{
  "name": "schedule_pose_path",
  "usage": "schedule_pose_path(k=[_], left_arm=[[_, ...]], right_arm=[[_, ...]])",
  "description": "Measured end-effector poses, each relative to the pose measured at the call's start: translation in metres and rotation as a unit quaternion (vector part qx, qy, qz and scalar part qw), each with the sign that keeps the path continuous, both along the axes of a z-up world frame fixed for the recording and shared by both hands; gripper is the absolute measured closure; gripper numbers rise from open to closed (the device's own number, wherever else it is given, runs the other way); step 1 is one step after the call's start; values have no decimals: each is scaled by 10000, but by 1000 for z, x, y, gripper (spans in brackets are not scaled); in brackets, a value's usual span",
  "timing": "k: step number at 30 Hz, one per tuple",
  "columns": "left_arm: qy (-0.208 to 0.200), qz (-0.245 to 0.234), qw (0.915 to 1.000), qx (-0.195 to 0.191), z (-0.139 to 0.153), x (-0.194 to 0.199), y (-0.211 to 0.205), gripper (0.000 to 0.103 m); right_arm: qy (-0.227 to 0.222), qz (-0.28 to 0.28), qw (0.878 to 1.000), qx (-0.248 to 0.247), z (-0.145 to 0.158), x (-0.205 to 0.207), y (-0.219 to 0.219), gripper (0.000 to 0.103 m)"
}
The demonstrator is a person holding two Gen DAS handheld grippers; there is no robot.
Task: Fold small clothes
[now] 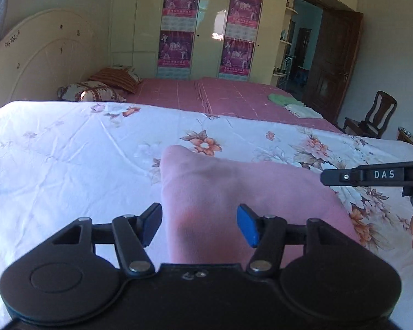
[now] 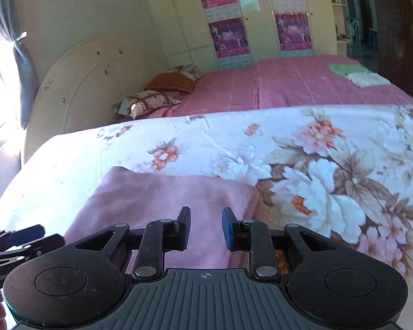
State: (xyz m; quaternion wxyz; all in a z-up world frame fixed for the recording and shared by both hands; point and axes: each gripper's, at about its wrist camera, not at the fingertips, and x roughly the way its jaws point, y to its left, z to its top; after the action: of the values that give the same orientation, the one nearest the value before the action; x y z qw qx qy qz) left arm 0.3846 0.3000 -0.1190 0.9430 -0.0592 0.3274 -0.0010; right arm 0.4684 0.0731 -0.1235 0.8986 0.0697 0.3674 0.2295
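Floral quilt [image 1: 68,151] lies bare around the pink garment [image 1: 234,192], edges unobstructed.

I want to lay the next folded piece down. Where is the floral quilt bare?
Bare quilt lies left of the pink garment, and more between its far edge and the pink bedspread. It is crowded near the front, where the left gripper and right gripper sit over the garment.
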Motion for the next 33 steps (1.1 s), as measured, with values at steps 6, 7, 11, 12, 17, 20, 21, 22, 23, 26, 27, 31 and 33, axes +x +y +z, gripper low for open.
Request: schedule_pose_path(k=[6,7,11,12,17,20,21,22,23,26,27,31,33], left_arm=[[494,150,9987,-35,-44,28,-2,39],[518,191,9984,-109,-46,27,2,37],[528,230,9981,-197,-31,10,6,41],[471,155,9987,-104,-26,1,4,41],[419,-196,9989,68,-14,-47,-9,40],[430,-270,9982,315,-21,-66,-22,38],[463,-269,9978,393,-25,-69,-25,38],[515,-234,9974,446,-28,-70,-27,38],[559,-202,9971,478,-32,-69,-27,38],[720,-119,9963,450,-37,-63,-26,35],[752,-84,9963,418,-36,-62,-26,35],[857,-81,9954,424,-30,-62,-27,32],[865,-124,9953,429,-27,-63,-27,23]], right_arm=[[482,-63,9957,-787,-54,30,22,79],[497,-56,9961,-728,-60,32,19,80],[366,-73,9977,-573,-42,19,10,80],[298,-10,9983,-494,-34,9,6,80],[193,304,9986,-378,-9,-55,-3,80],[265,304,9983,-410,-13,-86,-6,79],[270,264,9982,-458,-16,-94,-6,80],[313,244,9979,-507,-20,-99,-7,80],[393,202,9970,-635,-28,-103,-9,80],[727,-9,9943,-779,-55,-103,-16,80],[706,-72,9949,-717,-56,-103,-17,80],[790,-297,9947,-591,-46,-108,-15,79],[852,-361,9949,-393,-39,-117,-18,79]])
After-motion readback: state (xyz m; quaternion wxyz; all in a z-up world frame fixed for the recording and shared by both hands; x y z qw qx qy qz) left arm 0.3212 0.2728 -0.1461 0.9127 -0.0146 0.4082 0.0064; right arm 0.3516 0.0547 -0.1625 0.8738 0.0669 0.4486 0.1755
